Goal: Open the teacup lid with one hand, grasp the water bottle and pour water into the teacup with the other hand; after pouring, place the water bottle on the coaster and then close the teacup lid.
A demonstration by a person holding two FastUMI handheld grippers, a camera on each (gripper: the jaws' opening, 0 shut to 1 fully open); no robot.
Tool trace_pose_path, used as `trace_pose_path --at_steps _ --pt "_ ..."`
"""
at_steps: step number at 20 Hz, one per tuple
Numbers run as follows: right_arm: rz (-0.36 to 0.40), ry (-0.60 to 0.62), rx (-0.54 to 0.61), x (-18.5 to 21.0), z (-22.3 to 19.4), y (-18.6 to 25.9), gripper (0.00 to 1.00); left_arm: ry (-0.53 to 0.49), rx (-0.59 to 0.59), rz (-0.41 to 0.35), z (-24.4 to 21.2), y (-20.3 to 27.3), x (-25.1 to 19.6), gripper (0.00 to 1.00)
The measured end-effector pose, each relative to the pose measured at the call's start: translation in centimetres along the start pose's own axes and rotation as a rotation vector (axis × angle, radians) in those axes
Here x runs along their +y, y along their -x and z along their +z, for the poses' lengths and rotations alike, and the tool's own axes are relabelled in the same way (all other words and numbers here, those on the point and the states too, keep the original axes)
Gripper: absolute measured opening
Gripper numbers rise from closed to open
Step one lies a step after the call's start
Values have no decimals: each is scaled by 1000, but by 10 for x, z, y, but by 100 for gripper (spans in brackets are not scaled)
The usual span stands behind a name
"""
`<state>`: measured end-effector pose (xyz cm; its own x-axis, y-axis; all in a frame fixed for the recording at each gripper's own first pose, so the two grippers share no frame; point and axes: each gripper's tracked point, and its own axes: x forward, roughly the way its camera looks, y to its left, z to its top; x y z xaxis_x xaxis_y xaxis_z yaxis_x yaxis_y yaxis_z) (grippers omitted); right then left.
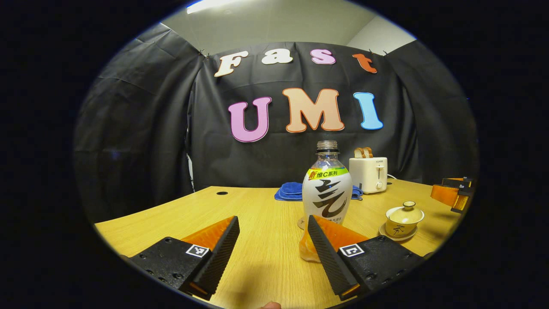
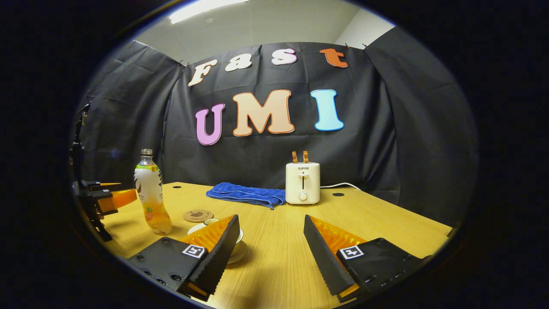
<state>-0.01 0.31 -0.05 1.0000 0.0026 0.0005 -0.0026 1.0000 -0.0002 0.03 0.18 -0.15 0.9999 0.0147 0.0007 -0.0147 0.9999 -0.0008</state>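
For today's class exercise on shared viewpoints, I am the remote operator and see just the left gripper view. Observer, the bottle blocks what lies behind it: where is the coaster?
Observer: In the right gripper view the coaster lies flat and bare on the table. It is beside the water bottle and apart from it, on the teacup's side.
Operator: Is the right gripper lined up on the teacup?
Observer: The right gripper is open, and the teacup sits partly hidden behind one of its fingers, not between them.
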Motion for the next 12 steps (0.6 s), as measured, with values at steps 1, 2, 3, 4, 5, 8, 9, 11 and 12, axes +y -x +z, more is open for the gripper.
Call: trace_pose_path --at_steps 1,2,3,4,5,8,9,11,12 --pt "0 0 0 0 -1 0 97 0 0 0 0 0 0 94" --pt "4 0 0 1 0 0 94 0 0 0 0 0 0 94" --pt "18 0 -1 5 0 1 97 0 0 0 1 0 0 94" --pt "37 -1 2 9 0 1 97 0 0 0 0 0 0 94" --pt "55 0 1 12 -1 1 97 -1 0 0 1 1 0 94" --pt "105 29 -17 28 8 1 94 0 0 -1 0 0 0 94" --pt "126 38 -21 34 10 -1 94 1 0 0 0 0 0 94" --pt "159 52 -18 48 13 -8 96 1 1 0 0 0 0 94" --pt "171 61 -5 54 11 -12 99 2 1 0 0 0 0 94"
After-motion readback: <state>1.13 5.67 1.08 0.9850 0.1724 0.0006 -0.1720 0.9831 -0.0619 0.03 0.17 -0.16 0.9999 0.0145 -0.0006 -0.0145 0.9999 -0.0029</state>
